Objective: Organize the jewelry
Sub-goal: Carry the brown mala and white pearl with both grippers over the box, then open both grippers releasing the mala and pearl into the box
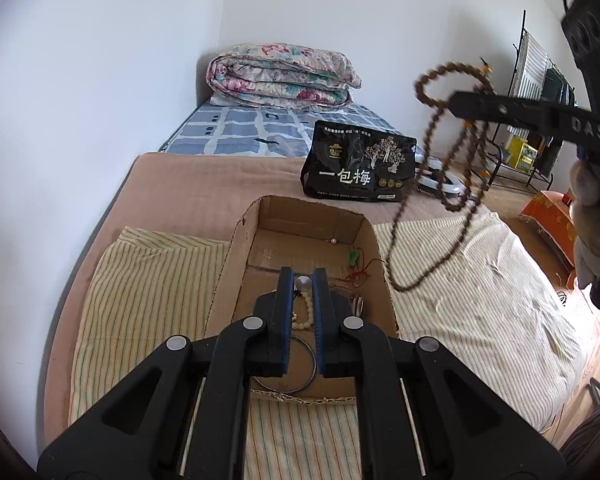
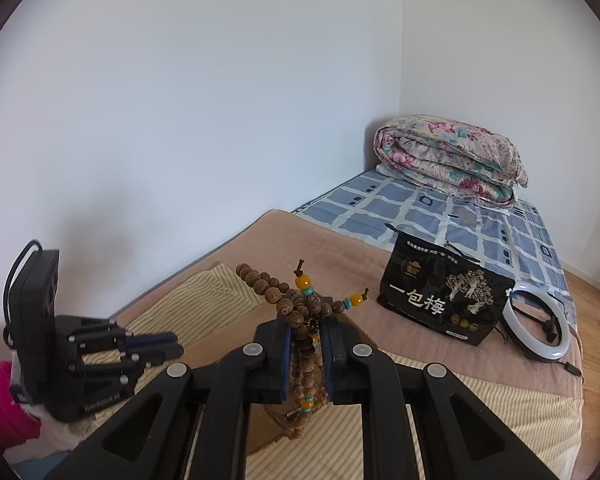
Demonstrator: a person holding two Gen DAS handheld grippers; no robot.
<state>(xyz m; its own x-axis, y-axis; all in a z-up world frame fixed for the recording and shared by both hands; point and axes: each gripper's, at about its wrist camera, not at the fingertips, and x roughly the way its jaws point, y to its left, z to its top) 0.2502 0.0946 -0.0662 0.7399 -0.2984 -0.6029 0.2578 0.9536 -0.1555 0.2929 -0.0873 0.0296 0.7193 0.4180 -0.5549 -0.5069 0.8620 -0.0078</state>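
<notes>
Aloft, wooden bead necklace (image 2: 306, 344) hangs vertically, right gripper (image 2: 306, 344) clamping it.

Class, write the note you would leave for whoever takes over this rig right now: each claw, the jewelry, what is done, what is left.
Right claw: shut on the wooden bead string, held up in the air, to the right of the box.
Left claw: over the box, narrow gap between its fingers, holding nothing.
In the box: white bead bracelet, pearl, metal bangle, green pendant on red cord.
Done: those four are boxed.
Left: lower the bead string into the box.
</notes>
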